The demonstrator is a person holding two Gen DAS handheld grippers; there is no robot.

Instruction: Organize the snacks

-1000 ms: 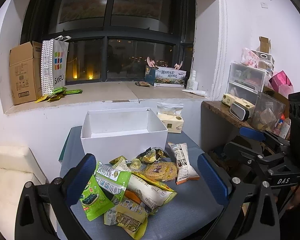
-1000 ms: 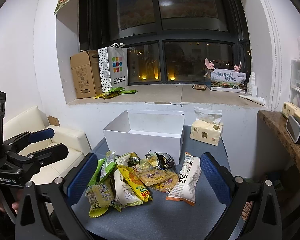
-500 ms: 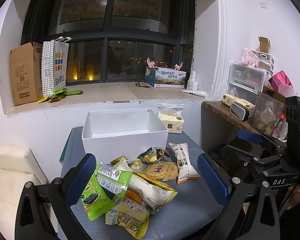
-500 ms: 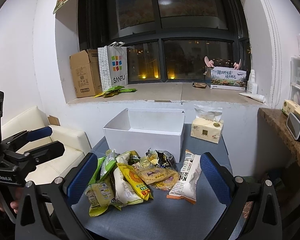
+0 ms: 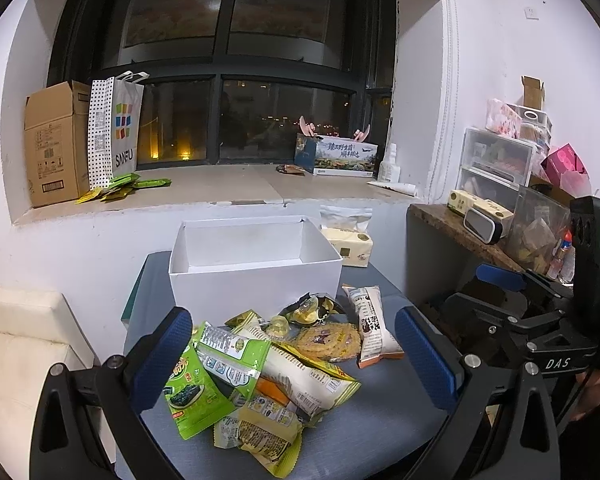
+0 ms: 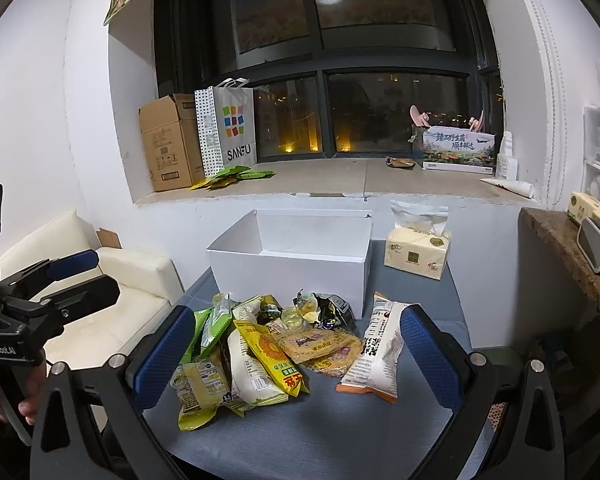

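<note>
A pile of snack packets (image 5: 276,364) lies on a grey-blue table (image 5: 380,420) in front of an empty white box (image 5: 256,264). It holds green seaweed packs (image 5: 192,392), yellow bags (image 6: 272,356), a round cracker pack (image 6: 320,350) and a white bar pack (image 6: 376,352). The box also shows in the right wrist view (image 6: 292,264). My left gripper (image 5: 296,356) is open and empty, above the near side of the pile. My right gripper (image 6: 296,360) is open and empty, above the pile. Each gripper also shows in the other's view, the right one (image 5: 500,292) and the left one (image 6: 80,276).
A tissue pack (image 6: 416,252) stands right of the box. A windowsill behind holds a cardboard box (image 6: 168,148), a paper bag (image 6: 228,132) and a printed box (image 6: 456,148). A white sofa (image 6: 112,288) is at left, a cluttered shelf (image 5: 500,216) at right.
Both grippers have drifted slightly, so the scene shifts a little in each view. The snacks and the box have not moved. Both grippers stay open.
</note>
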